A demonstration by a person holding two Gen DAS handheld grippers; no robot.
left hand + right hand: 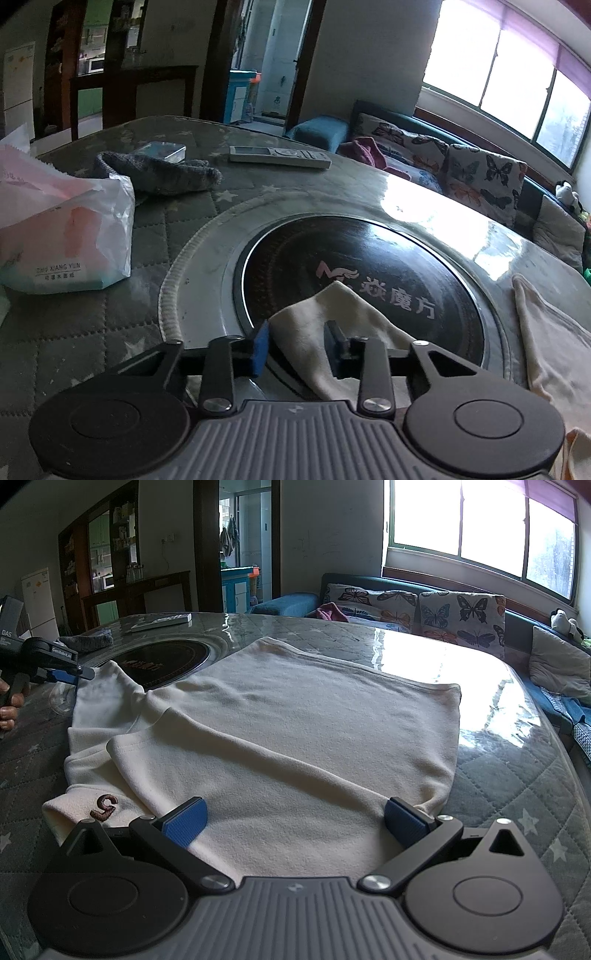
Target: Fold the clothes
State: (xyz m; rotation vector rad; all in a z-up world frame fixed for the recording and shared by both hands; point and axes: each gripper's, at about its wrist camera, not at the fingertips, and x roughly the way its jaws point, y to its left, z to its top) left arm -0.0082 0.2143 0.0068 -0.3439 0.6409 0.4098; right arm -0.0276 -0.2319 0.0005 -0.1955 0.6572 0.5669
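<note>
A cream fleece garment (280,731) lies spread on the table, with a brown embroidered mark (105,806) near its front left corner. My right gripper (293,821) is open, its blue pads wide apart over the garment's near edge. My left gripper (301,345) is open, with a sleeve end (332,325) of the garment lying between its blue pads over the black round cooktop (362,273). In the right wrist view the left gripper (83,672) sits at the sleeve tip at far left.
A tissue pack in a plastic bag (62,236) stands at the left. A grey knit item (159,173), a clear box (160,151) and a white remote (279,156) lie at the table's far side. A sofa with butterfly cushions (424,609) runs under the window.
</note>
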